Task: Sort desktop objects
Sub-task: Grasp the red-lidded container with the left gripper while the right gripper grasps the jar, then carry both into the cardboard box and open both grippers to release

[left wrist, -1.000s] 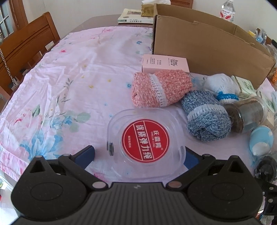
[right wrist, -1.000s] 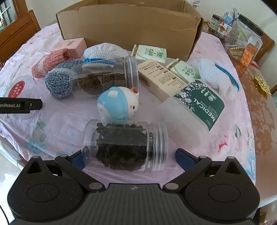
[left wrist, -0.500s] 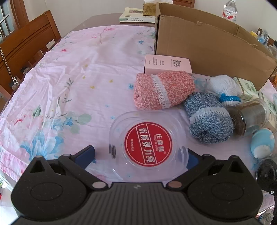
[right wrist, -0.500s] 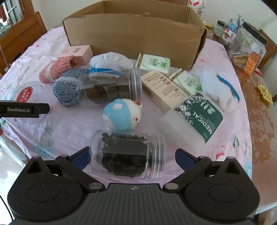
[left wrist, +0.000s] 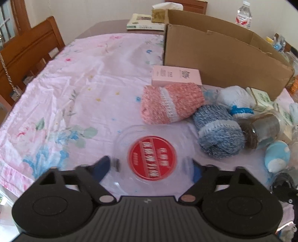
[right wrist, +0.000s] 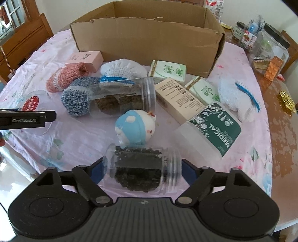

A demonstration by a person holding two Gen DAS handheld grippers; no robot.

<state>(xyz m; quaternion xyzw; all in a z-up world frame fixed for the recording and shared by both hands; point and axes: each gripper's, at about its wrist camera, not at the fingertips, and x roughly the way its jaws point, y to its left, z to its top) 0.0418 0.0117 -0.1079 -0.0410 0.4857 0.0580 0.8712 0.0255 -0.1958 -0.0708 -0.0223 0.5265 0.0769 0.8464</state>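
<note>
Two things are bracketed, neither lifted: a clear round box [left wrist: 151,158] sits between the open jaws of the left claw [left wrist: 151,167], and a jar [right wrist: 142,172] lies between those of the right claw [right wrist: 142,167]. Ahead, socks [right wrist: 64,79] and packets [right wrist: 168,70] remain on the desk [left wrist: 78,89]; the cardboard box [right wrist: 149,40] beyond appears unfilled, so little is judged sorted.

A pale wall [left wrist: 96,11] stands behind the table, with a wooden chair [left wrist: 28,50] and a window [right wrist: 13,13] at left.
</note>
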